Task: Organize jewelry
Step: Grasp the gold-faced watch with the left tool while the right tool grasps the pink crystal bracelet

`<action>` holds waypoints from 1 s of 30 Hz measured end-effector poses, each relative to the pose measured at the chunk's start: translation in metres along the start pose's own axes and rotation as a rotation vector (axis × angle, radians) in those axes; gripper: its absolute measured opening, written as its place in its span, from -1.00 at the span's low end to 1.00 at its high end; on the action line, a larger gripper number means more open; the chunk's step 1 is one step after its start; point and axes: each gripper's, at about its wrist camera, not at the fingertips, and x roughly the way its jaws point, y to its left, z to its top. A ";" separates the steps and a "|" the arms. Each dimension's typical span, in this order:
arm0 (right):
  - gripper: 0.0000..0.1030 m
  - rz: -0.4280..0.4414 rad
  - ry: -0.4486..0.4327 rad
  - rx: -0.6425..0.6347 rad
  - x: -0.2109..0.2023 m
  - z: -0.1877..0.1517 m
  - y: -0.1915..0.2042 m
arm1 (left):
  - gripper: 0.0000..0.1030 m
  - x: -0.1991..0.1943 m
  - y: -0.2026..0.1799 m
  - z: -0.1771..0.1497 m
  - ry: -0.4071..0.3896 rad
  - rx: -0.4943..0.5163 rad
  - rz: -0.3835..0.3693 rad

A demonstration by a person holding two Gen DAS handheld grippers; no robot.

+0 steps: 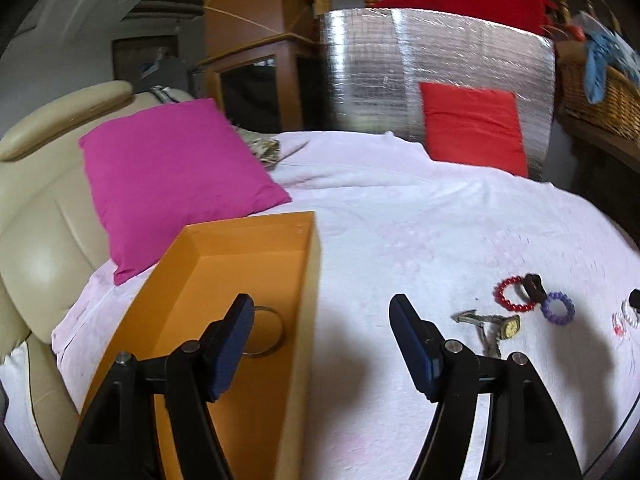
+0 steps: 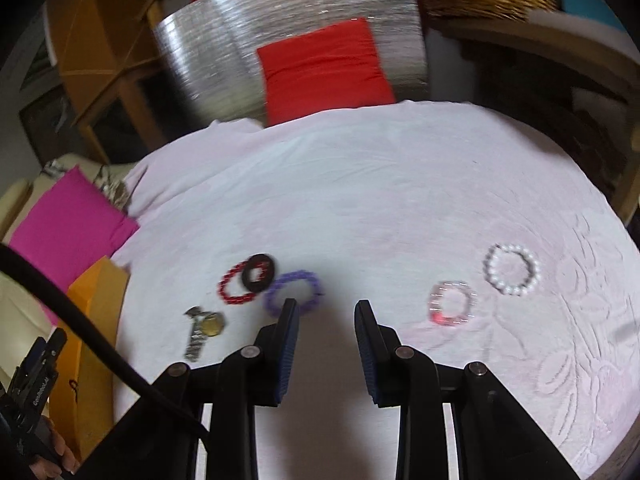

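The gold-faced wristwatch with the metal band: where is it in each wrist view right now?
Left wrist: the gold-faced wristwatch lies lower right on the white bedspread, just right of the left gripper.
Right wrist: it lies lower left, left of the right gripper.
Shared landmark: the red beaded bracelet, just beyond it.

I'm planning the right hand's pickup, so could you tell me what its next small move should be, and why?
Probably ease the right gripper forward and slightly left onto the purple bracelet. Its jaws are open and empty, that bracelet lies nearest its left fingertip, and the orange box holds only a metal ring.
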 end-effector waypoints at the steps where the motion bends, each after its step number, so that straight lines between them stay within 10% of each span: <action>1: -0.38 0.001 -0.002 0.017 0.002 0.000 -0.007 | 0.37 0.003 -0.004 0.000 0.005 0.010 -0.010; 30: -0.38 -0.048 0.068 0.313 0.002 0.013 -0.159 | 0.27 0.081 -0.169 -0.025 0.295 0.197 -0.444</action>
